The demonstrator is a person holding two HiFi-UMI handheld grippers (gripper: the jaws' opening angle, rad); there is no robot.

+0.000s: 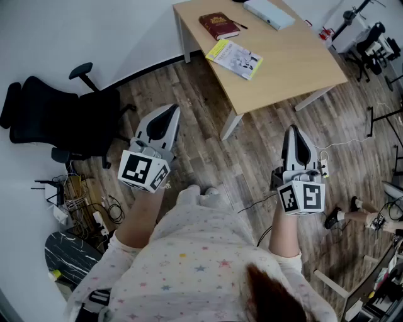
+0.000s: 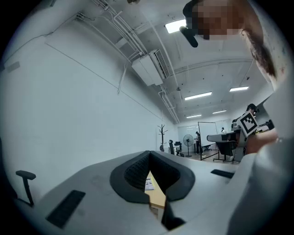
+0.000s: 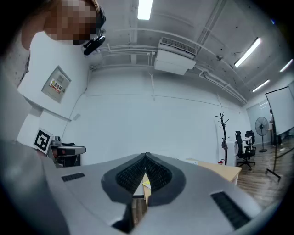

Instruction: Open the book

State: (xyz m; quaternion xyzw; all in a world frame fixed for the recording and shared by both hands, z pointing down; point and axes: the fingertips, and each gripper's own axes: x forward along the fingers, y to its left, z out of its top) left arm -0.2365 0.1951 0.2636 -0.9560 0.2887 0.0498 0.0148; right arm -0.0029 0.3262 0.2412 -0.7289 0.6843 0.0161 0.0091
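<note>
An office with a wood floor (image 1: 252,163) is seen, and a table (image 1: 296,63) stands at the far side. The dark red book (image 1: 218,26) lies closed on it, well apart from both grippers, so the approach and the opening are judged still to be done. The left gripper (image 1: 170,111) and the right gripper (image 1: 292,131) are closed at the tips and hold nothing. The book is shown only in the head view. In the gripper views mostly a white wall (image 3: 151,119) and ceiling lamps (image 3: 144,8) are shown.

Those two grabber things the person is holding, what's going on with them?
A person stands on the wooden floor holding the left gripper and the right gripper, both with jaws closed on nothing. They are held out in front, well short of the table. There a dark red book lies shut near a yellow booklet. Neither gripper touches anything, so opening the book has not started.
</note>
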